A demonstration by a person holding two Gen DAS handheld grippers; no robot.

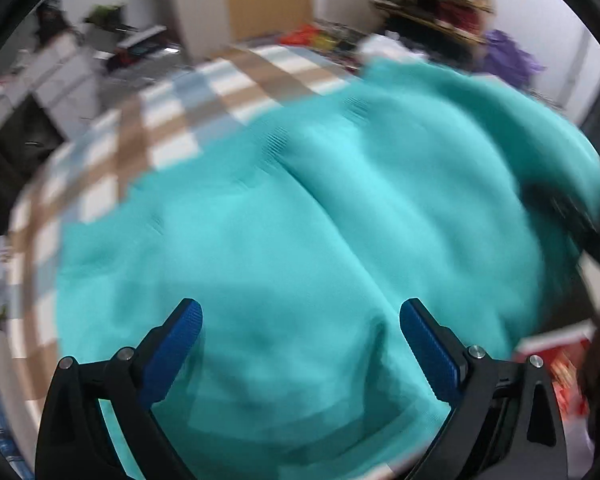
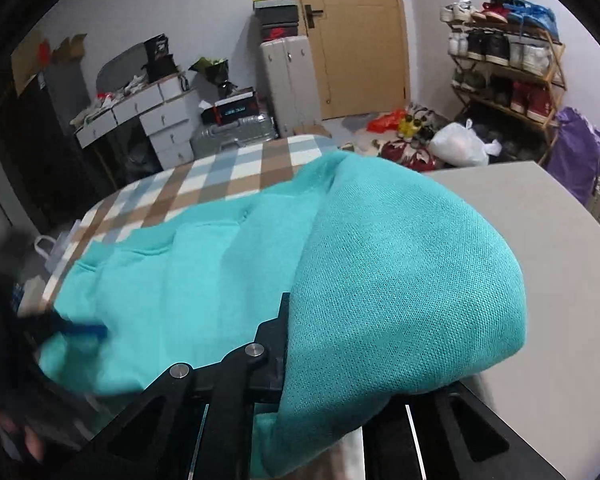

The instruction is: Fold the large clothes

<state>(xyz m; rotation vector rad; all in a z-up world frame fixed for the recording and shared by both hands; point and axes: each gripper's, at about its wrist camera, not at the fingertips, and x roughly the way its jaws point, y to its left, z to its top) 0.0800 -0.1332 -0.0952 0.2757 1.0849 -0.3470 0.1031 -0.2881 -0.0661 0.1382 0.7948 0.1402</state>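
Spreading across most of a checked table cover (image 2: 220,176), a large turquoise garment (image 1: 300,220) lies in broad, rumpled folds, with no tidy crease or squared edge yet in evidence. By the look of it the fold has only begun: one portion is raised, the bulk lies loose, and the remaining folds and smoothing are all to come.

The right gripper (image 2: 320,364) has a thick bunch of the knit fabric gathered up and draped over its fingers, hiding both tips; its jaws appear pressed together on the cloth, the lifted mass bulging ahead of and above them while the remainder trails away to their left over the table.

The left gripper (image 1: 300,344) hangs above the garment with its blue pads (image 1: 430,354) spread wide, nothing between them; the fabric lies just beyond and beneath the tips, not pinched.

In the left wrist view the picture is blurred, so finer seams or hems cannot be made out.
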